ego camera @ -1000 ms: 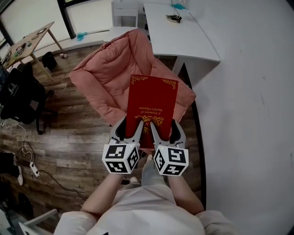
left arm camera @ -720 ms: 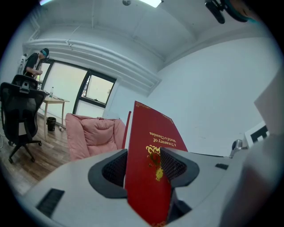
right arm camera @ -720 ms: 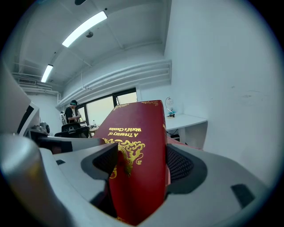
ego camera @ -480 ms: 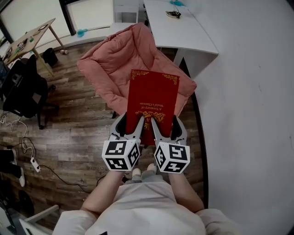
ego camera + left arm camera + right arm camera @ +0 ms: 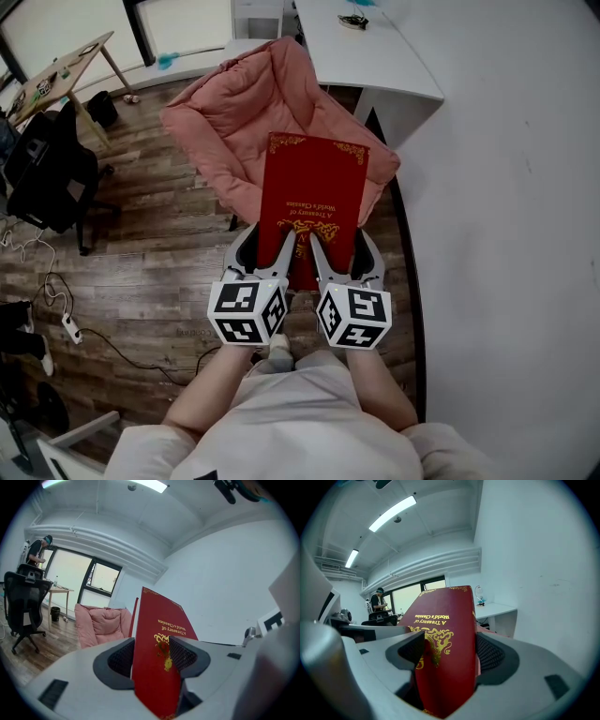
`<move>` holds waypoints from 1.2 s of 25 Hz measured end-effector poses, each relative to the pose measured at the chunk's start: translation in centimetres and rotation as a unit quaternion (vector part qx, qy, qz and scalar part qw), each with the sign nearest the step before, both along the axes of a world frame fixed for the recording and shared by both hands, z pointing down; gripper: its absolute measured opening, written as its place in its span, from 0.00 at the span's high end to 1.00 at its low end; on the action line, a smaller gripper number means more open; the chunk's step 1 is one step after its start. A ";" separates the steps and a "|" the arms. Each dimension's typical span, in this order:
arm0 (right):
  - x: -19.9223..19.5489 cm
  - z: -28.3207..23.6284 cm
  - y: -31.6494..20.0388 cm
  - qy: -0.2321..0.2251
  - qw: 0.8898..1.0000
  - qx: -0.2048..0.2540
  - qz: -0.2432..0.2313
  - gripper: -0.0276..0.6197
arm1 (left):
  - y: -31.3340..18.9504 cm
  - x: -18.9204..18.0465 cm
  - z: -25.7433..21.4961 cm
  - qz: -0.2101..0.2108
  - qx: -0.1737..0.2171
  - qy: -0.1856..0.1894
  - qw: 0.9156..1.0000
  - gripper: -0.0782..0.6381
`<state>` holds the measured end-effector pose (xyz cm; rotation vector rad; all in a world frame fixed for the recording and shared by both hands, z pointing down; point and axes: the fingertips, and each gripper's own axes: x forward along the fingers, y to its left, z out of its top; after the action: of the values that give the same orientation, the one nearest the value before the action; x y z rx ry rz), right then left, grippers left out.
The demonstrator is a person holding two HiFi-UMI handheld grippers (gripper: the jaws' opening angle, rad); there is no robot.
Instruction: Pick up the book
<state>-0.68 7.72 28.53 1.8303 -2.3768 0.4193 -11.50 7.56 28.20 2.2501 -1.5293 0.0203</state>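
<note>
Left gripper and right gripper both clamp the book at its near edge — gripped only there, it could pivot and slip onto the chair.

An office: white desk, black swivel chair, strip ceiling lights.

Dark wood-plank floor runs up to a plain white wall on the right. A pink padded lounge chair sits beside a white bench set against that wall. Farther left stand a black office chair and a light wooden bench (small items on top, too small to tell). Dark-framed windows glow with daylight; strip lights line the white ceiling
</note>
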 end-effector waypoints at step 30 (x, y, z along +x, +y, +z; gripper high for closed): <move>9.6 0.1 24.8 0.009 0.999 0.005 -0.034 0.41 | 25.7 9.6 0.4 -0.041 0.001 0.010 0.999 0.58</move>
<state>8.90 32.48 28.65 1.7448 -2.4248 0.3842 -1.87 33.21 28.60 2.1810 -1.6097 -0.0285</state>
